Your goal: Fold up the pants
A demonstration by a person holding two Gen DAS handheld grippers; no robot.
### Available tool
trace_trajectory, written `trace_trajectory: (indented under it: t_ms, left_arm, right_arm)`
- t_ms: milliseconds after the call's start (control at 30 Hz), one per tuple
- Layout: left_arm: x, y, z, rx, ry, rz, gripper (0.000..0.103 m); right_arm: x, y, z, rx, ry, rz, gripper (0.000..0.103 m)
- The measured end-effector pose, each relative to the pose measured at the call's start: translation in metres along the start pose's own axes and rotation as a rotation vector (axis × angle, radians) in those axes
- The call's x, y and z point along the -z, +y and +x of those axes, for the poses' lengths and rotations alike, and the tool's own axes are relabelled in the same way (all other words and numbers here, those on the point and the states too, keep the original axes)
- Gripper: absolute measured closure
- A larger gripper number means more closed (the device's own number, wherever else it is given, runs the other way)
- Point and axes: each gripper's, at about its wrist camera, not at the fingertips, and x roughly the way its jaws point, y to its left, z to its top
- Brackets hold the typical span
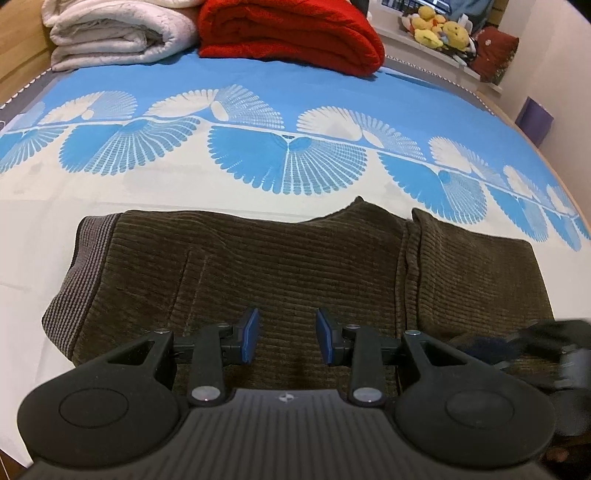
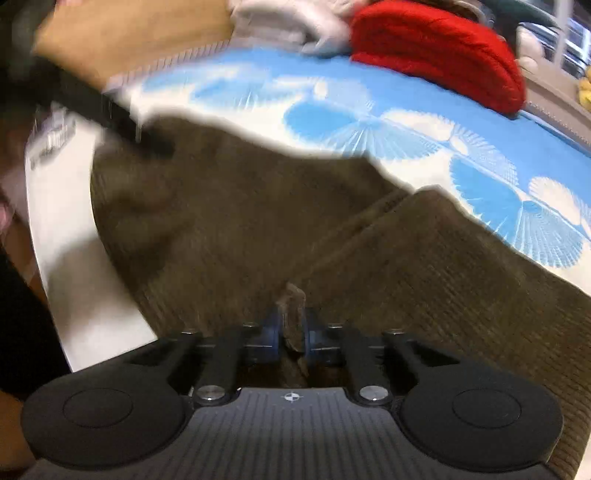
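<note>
We have the pants (image 1: 280, 280) lying crosswise on the bed (image 1: 258, 92), near its front edge, with the grey waistband (image 1: 79, 280) at the left and a folded-over part at the right. Behind them lie a white blanket (image 1: 118, 33) and a red blanket (image 1: 291, 33), well apart from the work.

The step in hand looks to be carrying a pinched bit of cloth over to make the next fold. To do it well, we should lift the pinch just clear of the layer beneath, carry it straight across so the edges line up, and lay it down before letting go. The free side can press the lower layer flat so that it does not drag along.

Our right gripper (image 2: 291, 328) is closed tight on a small ridge of the brown cloth, which stands up between its fingers (image 2: 271, 332). This view is blurred, so the exact fold line is hard to tell.

Our left gripper (image 1: 286, 336) hovers over the middle of the pants with its fingers (image 1: 249, 334) set moderately apart and nothing between them; whether they touch the cloth we cannot tell.
</note>
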Motion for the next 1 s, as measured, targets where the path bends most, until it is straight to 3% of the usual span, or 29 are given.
trace_trajectory:
  t_ms: [67,133,200,300,433,533,633,900,1000]
  left_arm:
    - [-0.001,0.0,-0.001,0.007,-0.006,-0.011,0.065]
    - [-0.002,-0.002,-0.001,0.013,-0.008,-0.003,0.065]
    - [-0.002,-0.005,-0.001,0.01,-0.008,0.01,0.065]
    - [0.0,-0.006,0.0,0.009,0.003,0.009,0.065]
    - [0.002,-0.005,-0.002,0.009,0.0,0.02,0.065]
    - [0.002,0.001,-0.003,0.003,-0.001,0.001,0.065]
    - [0.002,0.006,-0.004,0.002,0.0,-0.018,0.065]
    - [0.0,0.005,-0.004,0.012,-0.003,-0.017,0.065]
    - [0.0,0.004,-0.003,0.013,-0.001,-0.009,0.065]
  right_arm:
    - [-0.007,0.003,-0.031,-0.024,-0.126,-0.026,0.093]
    - [-0.007,0.011,-0.051,-0.082,-0.183,-0.047,0.093]
    - [0.001,0.023,-0.048,-0.126,-0.14,-0.081,0.093]
    - [0.015,0.043,-0.023,-0.107,-0.048,-0.175,0.092]
    - [0.023,0.05,0.001,-0.06,0.045,-0.173,0.066]
    - [0.025,0.059,0.005,-0.009,0.049,-0.244,0.06]
    - [0.025,0.058,0.008,0.019,0.051,-0.229,0.059]
    - [0.019,0.063,-0.014,0.09,-0.062,-0.3,0.057]
    - [0.019,0.064,-0.016,0.09,-0.083,-0.327,0.047]
